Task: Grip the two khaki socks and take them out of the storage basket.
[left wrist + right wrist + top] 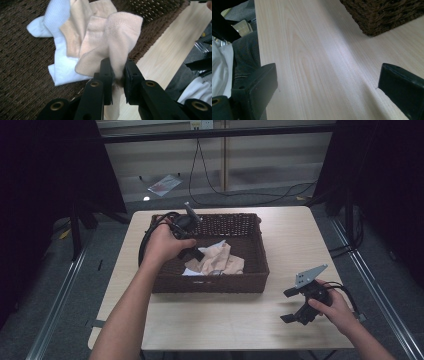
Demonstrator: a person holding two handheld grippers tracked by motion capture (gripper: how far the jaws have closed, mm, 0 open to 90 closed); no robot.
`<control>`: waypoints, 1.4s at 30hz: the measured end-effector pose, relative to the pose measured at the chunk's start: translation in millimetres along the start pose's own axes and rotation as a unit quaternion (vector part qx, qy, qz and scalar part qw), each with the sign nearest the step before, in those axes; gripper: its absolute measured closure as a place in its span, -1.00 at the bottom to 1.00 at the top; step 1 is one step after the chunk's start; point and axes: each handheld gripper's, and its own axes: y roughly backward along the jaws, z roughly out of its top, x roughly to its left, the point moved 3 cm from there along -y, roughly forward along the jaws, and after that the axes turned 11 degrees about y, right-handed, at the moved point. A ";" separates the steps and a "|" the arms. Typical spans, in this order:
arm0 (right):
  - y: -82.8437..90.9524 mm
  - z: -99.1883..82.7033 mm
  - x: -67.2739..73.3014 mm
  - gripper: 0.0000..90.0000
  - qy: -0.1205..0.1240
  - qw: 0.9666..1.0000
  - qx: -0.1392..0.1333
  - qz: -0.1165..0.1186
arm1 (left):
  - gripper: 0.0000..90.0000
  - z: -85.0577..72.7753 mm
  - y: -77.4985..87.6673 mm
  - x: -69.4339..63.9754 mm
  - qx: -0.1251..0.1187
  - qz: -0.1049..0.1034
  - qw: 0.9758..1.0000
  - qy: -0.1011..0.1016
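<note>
Beige knitted sock is pinched in the left claw above the dark woven wicker basket; lift straight, slowly, clear of the rim. Right claw gapes wide over the table.

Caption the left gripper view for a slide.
Left gripper pinching a beige sock above the wicker basket of socks.

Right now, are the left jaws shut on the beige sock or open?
Shut on it. In the left gripper view the left gripper pinches the beige sock between its jaws, above the wicker basket.
</note>
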 end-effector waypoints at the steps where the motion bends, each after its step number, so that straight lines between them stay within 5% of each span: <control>1: -0.1 0.0 -0.1 -0.96 0.001 1.000 0.000 0.000 | 0.77 -0.2 0.4 -1.2 0.004 -0.002 1.000 -0.003; 42: -1.7 -0.2 -0.2 -0.96 0.002 1.000 0.000 0.005 | 0.77 -22.2 -3.5 -42.2 0.008 -0.020 0.996 -0.084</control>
